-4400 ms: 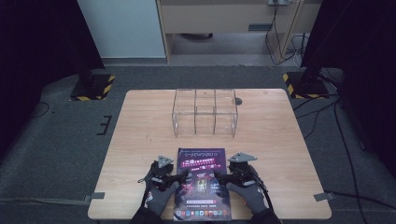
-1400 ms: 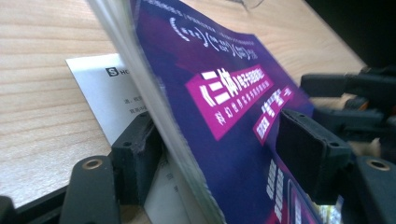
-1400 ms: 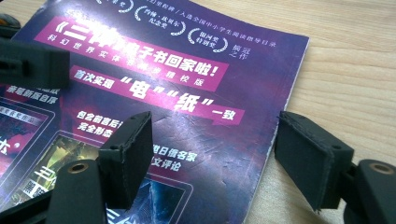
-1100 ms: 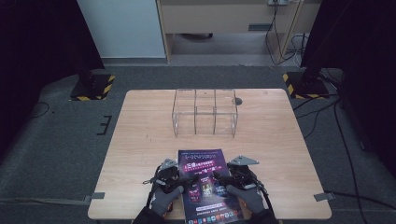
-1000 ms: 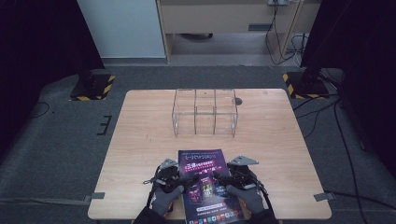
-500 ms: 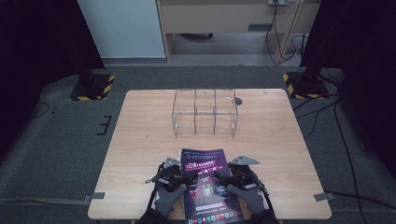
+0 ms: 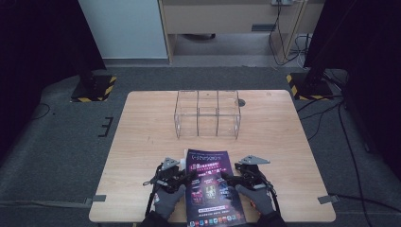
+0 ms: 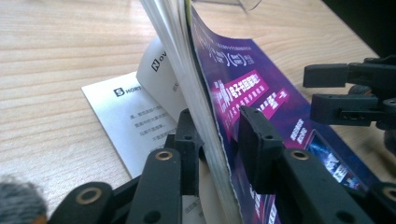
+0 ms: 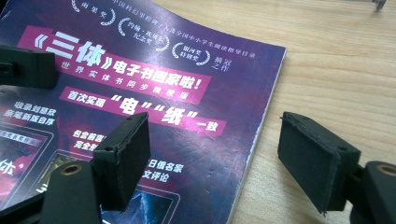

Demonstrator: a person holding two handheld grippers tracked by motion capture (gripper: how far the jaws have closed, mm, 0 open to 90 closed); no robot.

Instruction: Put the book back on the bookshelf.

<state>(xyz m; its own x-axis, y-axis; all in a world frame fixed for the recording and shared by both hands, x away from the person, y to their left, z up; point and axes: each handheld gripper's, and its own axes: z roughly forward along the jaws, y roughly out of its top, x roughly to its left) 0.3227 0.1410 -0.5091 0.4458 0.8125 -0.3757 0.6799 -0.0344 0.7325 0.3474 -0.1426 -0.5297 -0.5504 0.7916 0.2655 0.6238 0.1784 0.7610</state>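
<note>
The left gripper (image 8: pixel 219 154) has just been closing its black fingers (image 8: pixel 189 140) on the raised left edge of the glossy purple magazine (image 7: pixel 210 189) at the near edge of the pale wooden worktop (image 7: pixel 142 142), so the thick sheaf of thin pages is lifting and baring a white printed sheet (image 8: pixel 135 121) beneath. That, I judge, is starting the opening or picking-up. The right gripper (image 9: pixel 210 154) is hovering with rubbery fingers spread astride the magazine's right edge, while the clear acrylic divided box (image 7: pixel 208 113) is standing well beyond.

A clear plastic divided box (image 7: pixel 207 113) is standing mid-table (image 7: pixel 142 137); yellow-black striped stand bases (image 7: pixel 92 89) are flanking it on the carpet
</note>
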